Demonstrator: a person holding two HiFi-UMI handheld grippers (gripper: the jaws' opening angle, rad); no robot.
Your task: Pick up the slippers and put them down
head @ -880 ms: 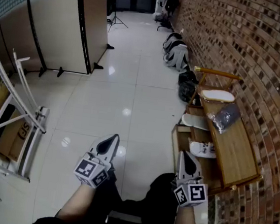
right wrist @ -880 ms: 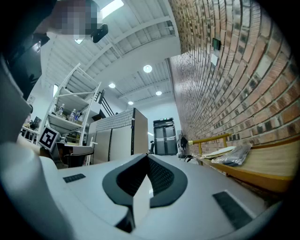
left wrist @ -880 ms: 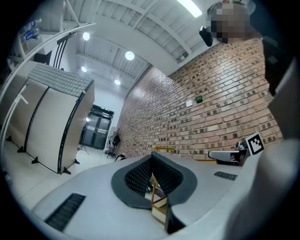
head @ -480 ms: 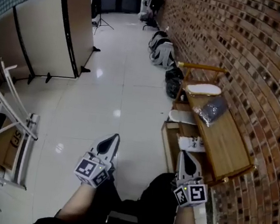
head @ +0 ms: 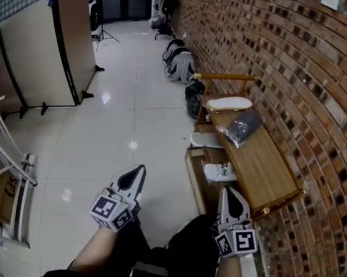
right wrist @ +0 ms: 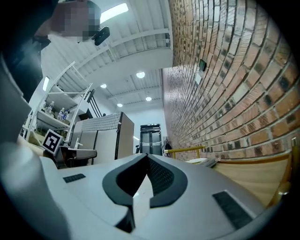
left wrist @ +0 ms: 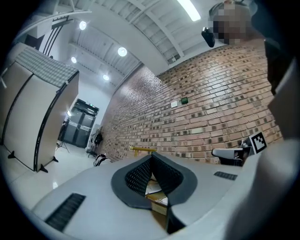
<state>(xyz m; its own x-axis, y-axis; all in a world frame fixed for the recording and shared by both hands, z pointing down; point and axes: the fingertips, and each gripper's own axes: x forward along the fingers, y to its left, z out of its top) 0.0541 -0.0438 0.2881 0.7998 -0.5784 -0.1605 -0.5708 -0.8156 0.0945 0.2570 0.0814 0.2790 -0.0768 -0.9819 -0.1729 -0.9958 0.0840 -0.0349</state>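
A wooden shoe rack (head: 269,172) stands against the brick wall at the right. On its top lie a white slipper (head: 229,103) and a dark slipper in a clear bag (head: 243,126). More white slippers sit on its lower shelves (head: 220,171). My left gripper (head: 135,175) is shut and empty over the floor, left of the rack. My right gripper (head: 232,195) is also shut and empty, just short of the rack's near end. In the left gripper view the left gripper (left wrist: 151,157) has its jaws together. The right gripper view shows the right gripper (right wrist: 147,157) shut, with the rack top (right wrist: 248,173) to its right.
The brick wall (head: 308,76) runs along the right. Backpacks (head: 179,62) and a dark bag (head: 194,92) lie on the floor beyond the rack. A beige partition (head: 33,46) stands at the left, with a white metal frame (head: 5,163) nearer. Glossy white floor (head: 132,116) lies between.
The view has swung right and moved forward: rack, bags and partition have slid left in the picture. Both grippers keep their place in view, shut and empty.
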